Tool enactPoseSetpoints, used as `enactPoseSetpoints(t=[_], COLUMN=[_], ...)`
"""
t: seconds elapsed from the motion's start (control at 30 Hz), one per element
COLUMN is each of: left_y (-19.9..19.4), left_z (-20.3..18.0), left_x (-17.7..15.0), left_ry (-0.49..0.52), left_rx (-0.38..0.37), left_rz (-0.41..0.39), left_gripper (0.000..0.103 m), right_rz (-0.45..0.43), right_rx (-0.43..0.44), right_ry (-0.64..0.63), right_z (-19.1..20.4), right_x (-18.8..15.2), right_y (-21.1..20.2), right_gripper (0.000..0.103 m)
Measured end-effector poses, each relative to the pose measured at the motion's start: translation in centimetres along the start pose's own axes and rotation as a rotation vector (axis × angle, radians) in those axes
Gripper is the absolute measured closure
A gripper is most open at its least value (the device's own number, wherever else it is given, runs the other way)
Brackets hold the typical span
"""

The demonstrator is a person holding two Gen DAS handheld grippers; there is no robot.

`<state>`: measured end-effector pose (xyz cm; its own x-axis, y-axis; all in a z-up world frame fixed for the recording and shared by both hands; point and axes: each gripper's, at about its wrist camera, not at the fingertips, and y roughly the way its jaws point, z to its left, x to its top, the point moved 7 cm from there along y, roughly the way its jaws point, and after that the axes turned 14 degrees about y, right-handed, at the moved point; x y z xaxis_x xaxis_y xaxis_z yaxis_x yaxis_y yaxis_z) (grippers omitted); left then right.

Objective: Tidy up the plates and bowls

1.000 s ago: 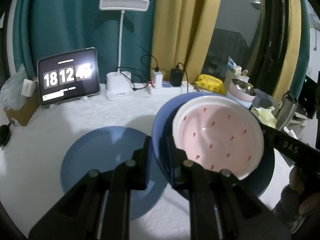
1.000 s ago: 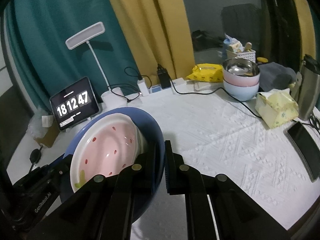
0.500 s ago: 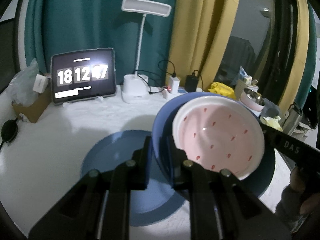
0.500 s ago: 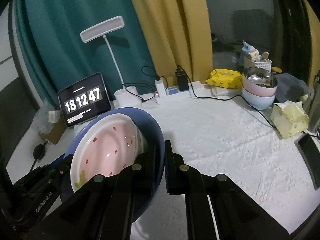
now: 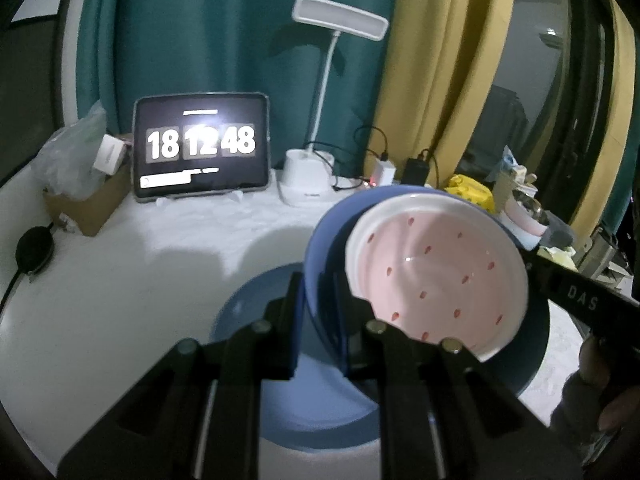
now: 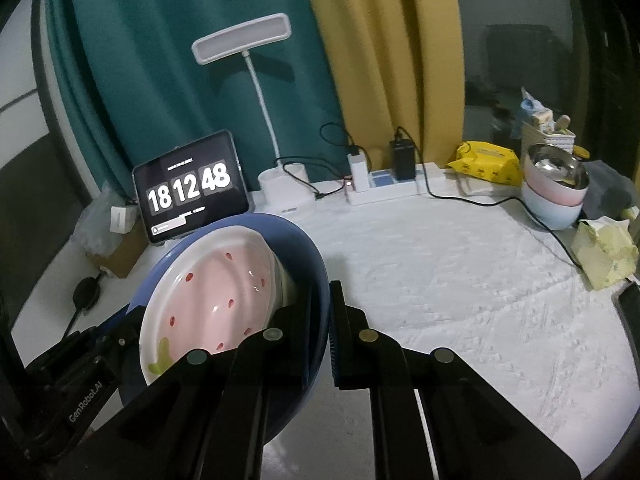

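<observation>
A deep blue plate [image 5: 320, 248] with a pink strawberry-patterned plate [image 5: 436, 276] lying in it is held in the air between both grippers. My left gripper [image 5: 320, 320] is shut on the blue plate's left rim. My right gripper [image 6: 320, 320] is shut on the right rim of that blue plate [image 6: 296, 240]; the pink plate [image 6: 224, 288] tilts inside it. A second, flat blue plate [image 5: 244, 316] lies on the white tablecloth just below, partly hidden by the held plates and the left fingers.
At the back stand a tablet clock [image 5: 200, 152], a white desk lamp [image 5: 308, 188], a power strip with chargers [image 6: 392, 192] and a cardboard box [image 5: 92, 200]. Stacked bowls [image 6: 554, 196], a yellow tissue pack [image 6: 604, 256] and a phone [image 6: 632, 308] are at the right.
Both grippers have carried the stacked plates leftward across the table. The flat blue plate on the cloth now lies under the held plates instead of to their left.
</observation>
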<state>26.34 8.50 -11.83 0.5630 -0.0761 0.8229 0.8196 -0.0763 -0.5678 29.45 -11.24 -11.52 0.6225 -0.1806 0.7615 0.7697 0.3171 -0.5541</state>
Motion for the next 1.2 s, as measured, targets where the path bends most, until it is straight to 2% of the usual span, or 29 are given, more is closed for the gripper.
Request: enactPoseSetpoints(t=[0.63,1.2], left_y=[2.0,4.4], left_z=[5.0,5.7], left_x=[-1.6,-1.8], left_ry=[-0.051,-0.039], left_rx=[0.032,0.032], left_rz=[0.043,0.083], left_gripper=[0.09,0.09], right_rz=[0.075,0.13], right_rx=[0.014,-0.004], right_ry=[-0.04,-0.019], right_z=[4.1,3.5], right_x=[-1.5,-2.0], right_y=[5.0,8.4], right_gripper=[0.094,0.094])
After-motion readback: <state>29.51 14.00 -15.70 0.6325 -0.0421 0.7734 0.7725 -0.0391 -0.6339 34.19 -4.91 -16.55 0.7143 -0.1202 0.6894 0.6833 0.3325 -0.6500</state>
